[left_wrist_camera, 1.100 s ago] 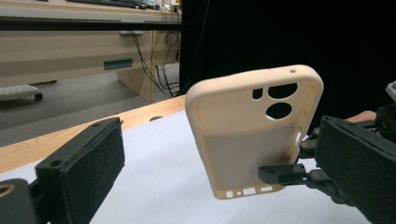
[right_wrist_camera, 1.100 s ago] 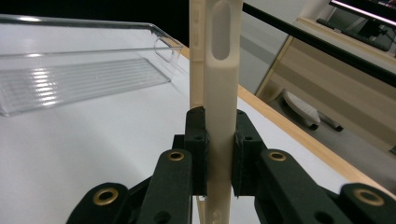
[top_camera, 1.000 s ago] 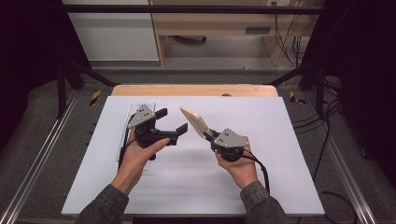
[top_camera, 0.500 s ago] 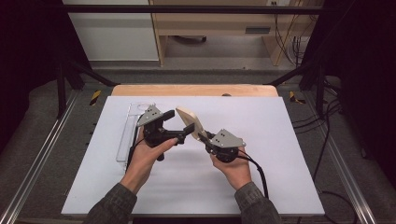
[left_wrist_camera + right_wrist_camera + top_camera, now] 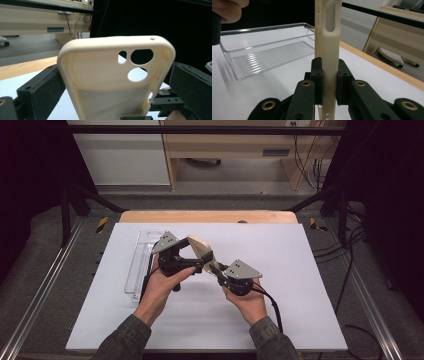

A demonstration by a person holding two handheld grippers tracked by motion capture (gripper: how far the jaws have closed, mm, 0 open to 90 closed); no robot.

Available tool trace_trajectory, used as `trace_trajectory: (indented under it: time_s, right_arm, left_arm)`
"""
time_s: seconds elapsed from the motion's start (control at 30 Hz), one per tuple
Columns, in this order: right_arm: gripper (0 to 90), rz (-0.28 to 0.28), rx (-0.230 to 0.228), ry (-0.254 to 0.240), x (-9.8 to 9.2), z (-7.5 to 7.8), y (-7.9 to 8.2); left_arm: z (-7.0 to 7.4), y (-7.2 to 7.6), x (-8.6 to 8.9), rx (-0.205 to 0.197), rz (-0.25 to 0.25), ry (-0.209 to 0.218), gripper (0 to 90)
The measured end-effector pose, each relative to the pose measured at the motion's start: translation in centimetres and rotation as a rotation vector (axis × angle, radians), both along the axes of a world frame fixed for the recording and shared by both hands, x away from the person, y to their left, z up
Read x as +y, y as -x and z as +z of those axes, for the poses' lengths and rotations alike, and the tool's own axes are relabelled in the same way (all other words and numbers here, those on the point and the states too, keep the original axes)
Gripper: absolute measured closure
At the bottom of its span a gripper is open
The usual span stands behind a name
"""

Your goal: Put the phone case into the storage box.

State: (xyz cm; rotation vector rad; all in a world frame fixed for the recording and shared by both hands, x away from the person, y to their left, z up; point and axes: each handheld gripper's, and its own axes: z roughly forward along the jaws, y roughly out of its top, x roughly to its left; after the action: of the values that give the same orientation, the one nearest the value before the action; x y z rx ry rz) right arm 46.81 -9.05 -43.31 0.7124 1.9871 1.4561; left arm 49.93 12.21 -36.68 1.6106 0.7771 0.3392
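Observation:
A cream phone case [image 5: 200, 248] is held up above the white table top, between the two hands. My right gripper [image 5: 213, 266] is shut on its lower end; in the right gripper view the pads clamp the thin edge of the case [image 5: 328, 45] on both sides, right gripper [image 5: 329, 62]. My left gripper [image 5: 195, 255] reaches in from the left with its jaws on either side of the case's top end. In the left gripper view the case [image 5: 105, 65] shows its inner side and camera holes. A gap remains at the right pad of the left gripper [image 5: 117, 75].
A clear plastic tray [image 5: 142, 265] lies on the white board [image 5: 300, 295] left of the hands, also in the right gripper view as the tray [image 5: 262, 55]. A wooden strip [image 5: 210, 216] borders the far edge. Metal rails run along both sides.
The left gripper has moved right and the right hand slightly left with the case. The left jaws, apart from the case before, now straddle its top end.

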Motion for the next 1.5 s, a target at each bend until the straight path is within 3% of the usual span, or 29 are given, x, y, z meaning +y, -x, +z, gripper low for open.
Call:
trace_trajectory:
  time_s: [0.5, 0.83, 1.33, 1.4, 1.5]
  right_arm:
    - [79.5, 0.007, 0.009, -0.016, 0.7, 0.0, 0.1]
    - [79.5, 0.011, 0.011, -0.017, 0.9, 0.1, 0.1]
    - [78.7, 0.018, 0.026, -0.018, 1.2, 0.2, 0.2]
    - [69.8, 0.005, 0.026, -0.010, 1.3, 0.3, 0.2]
    - [44.6, -0.019, 0.059, -0.015, 1.3, 0.5, 0.3]
  left_arm:
    - [-0.2, -0.1, -0.4, 0.002, 0.023, -0.004, 0.8]
    - [0.1, 0.0, -0.1, -0.013, 0.051, 0.006, 8.1]
    - [0.5, 0.3, 0.1, -0.033, 0.051, -0.024, 10.3]
    - [0.5, 0.4, 0.1, -0.039, 0.053, -0.027, 10.3]
    - [0.7, 0.4, 0.3, -0.059, 0.065, -0.042, 10.4]
